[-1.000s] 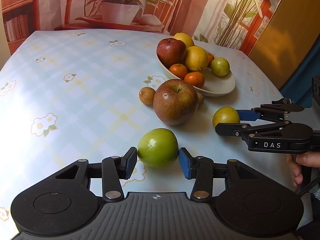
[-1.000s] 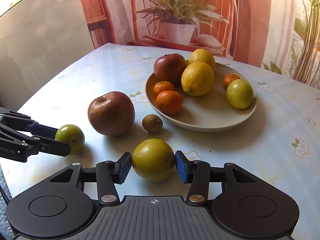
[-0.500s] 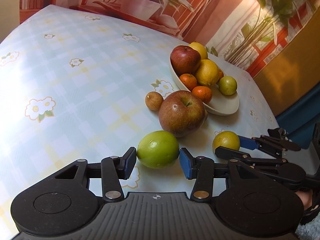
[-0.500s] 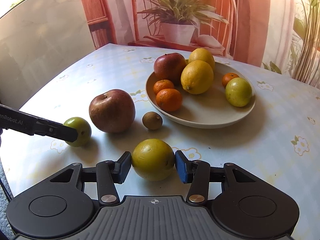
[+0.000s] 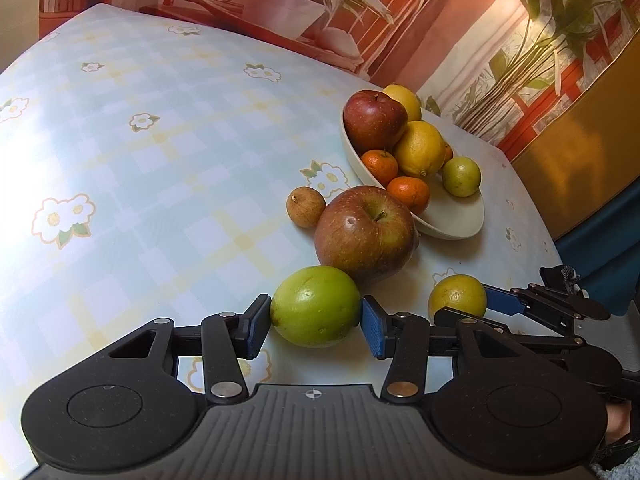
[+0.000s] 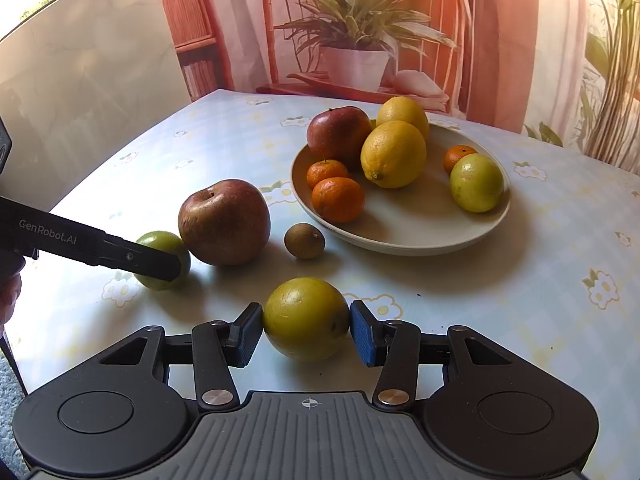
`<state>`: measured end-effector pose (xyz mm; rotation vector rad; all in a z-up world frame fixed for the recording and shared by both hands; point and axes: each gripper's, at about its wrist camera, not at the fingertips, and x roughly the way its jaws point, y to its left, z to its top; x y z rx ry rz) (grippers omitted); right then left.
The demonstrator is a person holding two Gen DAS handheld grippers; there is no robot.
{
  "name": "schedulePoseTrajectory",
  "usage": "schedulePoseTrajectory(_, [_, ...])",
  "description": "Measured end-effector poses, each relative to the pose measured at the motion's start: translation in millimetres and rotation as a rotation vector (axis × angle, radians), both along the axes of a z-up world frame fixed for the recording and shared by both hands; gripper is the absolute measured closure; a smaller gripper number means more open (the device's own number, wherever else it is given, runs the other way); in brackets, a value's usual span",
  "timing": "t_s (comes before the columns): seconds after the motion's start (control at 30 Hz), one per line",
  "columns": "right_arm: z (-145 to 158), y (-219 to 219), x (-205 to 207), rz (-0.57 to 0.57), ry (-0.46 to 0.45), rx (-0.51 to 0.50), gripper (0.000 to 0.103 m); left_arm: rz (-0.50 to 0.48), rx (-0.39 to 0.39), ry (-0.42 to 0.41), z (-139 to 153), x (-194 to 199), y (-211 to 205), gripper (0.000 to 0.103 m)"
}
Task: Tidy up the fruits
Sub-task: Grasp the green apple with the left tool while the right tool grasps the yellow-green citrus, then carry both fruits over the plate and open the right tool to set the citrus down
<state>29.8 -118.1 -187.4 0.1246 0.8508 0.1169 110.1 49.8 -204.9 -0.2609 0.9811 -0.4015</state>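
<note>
My left gripper is shut on a green fruit and holds it just above the table, beside a large red-brown apple. My right gripper is shut on a yellow-green fruit low over the table; it also shows in the left wrist view. A beige bowl holds a red apple, two lemons, tangerines and a green fruit. A small brown fruit lies on the table by the bowl.
The table has a light blue checked cloth with flowers. A potted plant on a chair stands behind the far edge. The left side of the cloth is bare. The table's edge is close on the right.
My left gripper has tilted and lifted with the green fruit, closing in on the large apple. My right gripper has held still on the yellow-green fruit.
</note>
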Motion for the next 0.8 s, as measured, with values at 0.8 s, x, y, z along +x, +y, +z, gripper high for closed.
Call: schedulePoseTrajectory(0.8, [45.4,-38.8,4.8,-0.08,-0.143,0.032,0.059,-0.064,0.161,-0.319,82.5,-11.7,-15.7,0.052])
